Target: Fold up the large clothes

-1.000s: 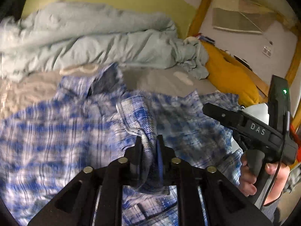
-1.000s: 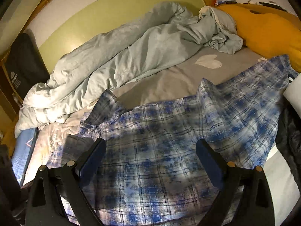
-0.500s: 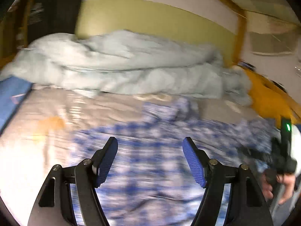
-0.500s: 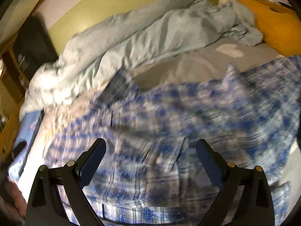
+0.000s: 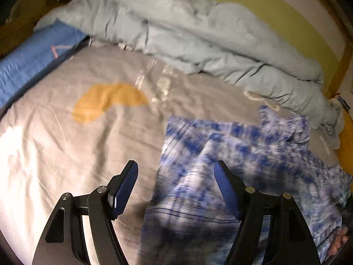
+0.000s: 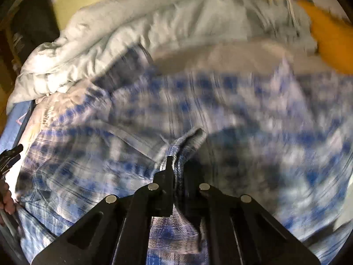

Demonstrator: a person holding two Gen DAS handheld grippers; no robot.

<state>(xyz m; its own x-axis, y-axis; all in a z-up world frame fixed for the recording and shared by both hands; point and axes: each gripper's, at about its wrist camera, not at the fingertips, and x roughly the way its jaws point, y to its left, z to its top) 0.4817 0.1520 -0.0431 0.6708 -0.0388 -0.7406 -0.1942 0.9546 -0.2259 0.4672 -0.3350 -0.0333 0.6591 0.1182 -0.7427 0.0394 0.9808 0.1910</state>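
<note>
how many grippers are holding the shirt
1: the right gripper is shut on a fold of the plaid shirt; the left gripper is open above its edge.

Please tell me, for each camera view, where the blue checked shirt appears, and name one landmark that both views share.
Left wrist view: the blue checked shirt fills the lower right, its edge between the open fingers of the left gripper.
Right wrist view: the shirt spans the middle and bottom; the right gripper pinches a fold.
Shared landmark: the pale blue duvet behind it.

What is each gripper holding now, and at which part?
The right gripper is shut on a pinched-up fold of the blue-and-white plaid cotton shirt. The left gripper is open above the shirt's edge, holding nothing.
</note>
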